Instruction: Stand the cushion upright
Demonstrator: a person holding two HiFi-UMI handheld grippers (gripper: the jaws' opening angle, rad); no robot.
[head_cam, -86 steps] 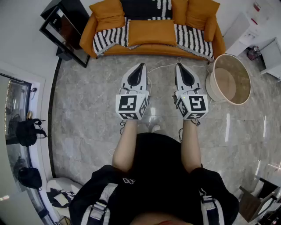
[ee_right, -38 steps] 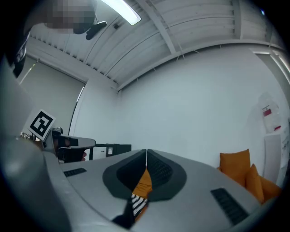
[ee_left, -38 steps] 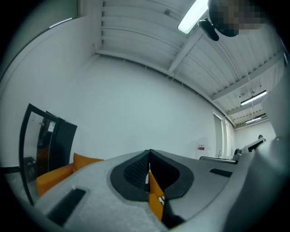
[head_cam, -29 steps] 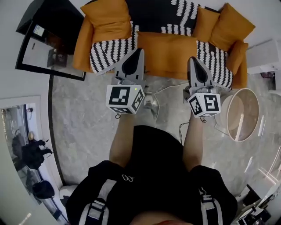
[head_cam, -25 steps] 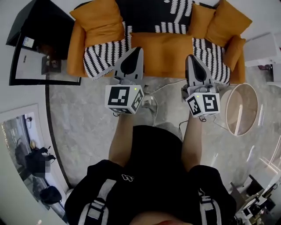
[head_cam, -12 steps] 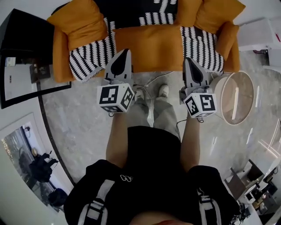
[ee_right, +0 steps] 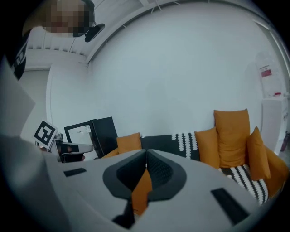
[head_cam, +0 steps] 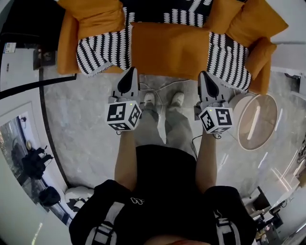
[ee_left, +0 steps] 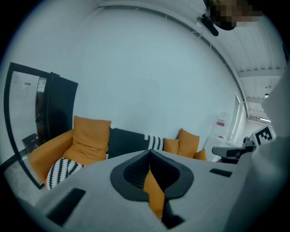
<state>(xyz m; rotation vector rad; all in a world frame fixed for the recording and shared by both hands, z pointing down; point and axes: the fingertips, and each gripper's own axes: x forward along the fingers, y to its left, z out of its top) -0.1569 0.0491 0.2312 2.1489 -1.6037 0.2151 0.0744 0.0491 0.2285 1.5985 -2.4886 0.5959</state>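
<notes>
A large orange cushion (head_cam: pixel 167 48) lies flat on the middle seat of the orange sofa (head_cam: pixel 67 43). My left gripper (head_cam: pixel 130 72) is held just short of the sofa's front edge, below the cushion's left end, jaws shut and empty. My right gripper (head_cam: pixel 202 75) is level with it below the cushion's right end, also shut and empty. Neither touches the cushion. In the left gripper view the left gripper (ee_left: pixel 149 155) has its jaws pressed together, with orange fabric showing behind them. The right gripper (ee_right: pixel 146 166) looks the same in its own view.
Orange cushions stand upright at the sofa's left end (head_cam: pixel 95 14) and right end (head_cam: pixel 251 21). A black-and-white striped throw (head_cam: pixel 103 48) covers the seats. A round pale basket (head_cam: pixel 256 119) stands on the marble floor at the right, and a black cabinet (ee_left: pixel 54 113) stands at the left.
Both grippers have dropped lower and now point more level at the sofa front. The person's feet have come into view beside the sofa. Both pairs of jaws stayed shut.
</notes>
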